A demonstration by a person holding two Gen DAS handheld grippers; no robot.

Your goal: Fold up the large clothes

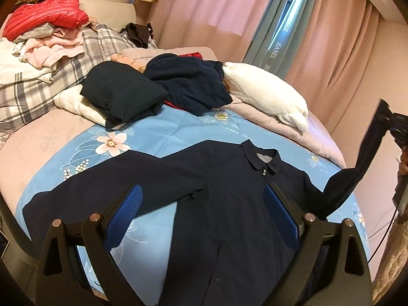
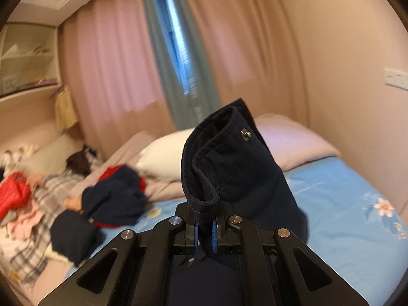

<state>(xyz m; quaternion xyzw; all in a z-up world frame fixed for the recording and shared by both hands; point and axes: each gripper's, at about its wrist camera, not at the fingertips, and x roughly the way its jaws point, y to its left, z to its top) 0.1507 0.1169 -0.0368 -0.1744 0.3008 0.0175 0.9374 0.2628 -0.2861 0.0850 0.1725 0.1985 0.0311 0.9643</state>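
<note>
A dark navy jacket (image 1: 216, 204) lies spread face up on the blue floral sheet (image 1: 178, 130), collar (image 1: 262, 159) toward the far side. My left gripper (image 1: 204, 201) hovers open above the jacket's chest, blue pads wide apart and empty. My right gripper (image 2: 204, 225) is shut on the cuff (image 2: 224, 163) of the jacket's right sleeve, which stands up above the jaws with a metal snap showing. In the left wrist view the right gripper (image 1: 387, 117) holds that sleeve (image 1: 357, 168) lifted off the bed at the right edge.
Folded and loose dark garments (image 1: 153, 86) lie beyond the jacket. A white pillow (image 1: 267, 89) lies to the right of them. A red jacket (image 1: 48, 15) and pink clothes are heaped on a plaid quilt (image 1: 38, 86) at far left. Pink curtains (image 1: 344, 51) hang behind the bed.
</note>
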